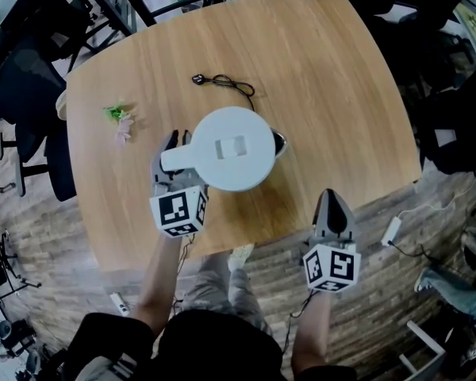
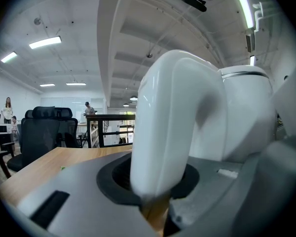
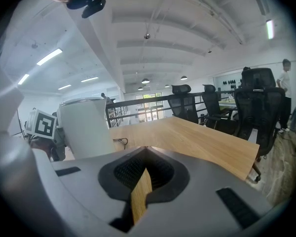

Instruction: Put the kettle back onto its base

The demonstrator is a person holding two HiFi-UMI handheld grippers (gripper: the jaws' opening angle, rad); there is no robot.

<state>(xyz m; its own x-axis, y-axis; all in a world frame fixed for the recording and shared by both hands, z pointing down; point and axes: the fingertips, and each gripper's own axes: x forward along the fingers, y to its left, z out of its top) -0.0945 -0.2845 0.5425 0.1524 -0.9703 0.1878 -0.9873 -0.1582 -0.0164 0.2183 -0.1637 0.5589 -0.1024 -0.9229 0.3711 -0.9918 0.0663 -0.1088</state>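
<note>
Left gripper (image 2: 155, 191) clamped on the white kettle's handle (image 2: 172, 127), kettle body (image 1: 236, 149) just ahead of the jaws, upright on the wooden table (image 1: 325, 78). Can't tell from here whether the base is under it. Black power cord (image 1: 222, 82) lies further ahead, beyond the kettle. Right gripper (image 3: 144, 174) jaws together, nothing between them, hovering at the near table edge; kettle ahead to its left, well apart.
</note>
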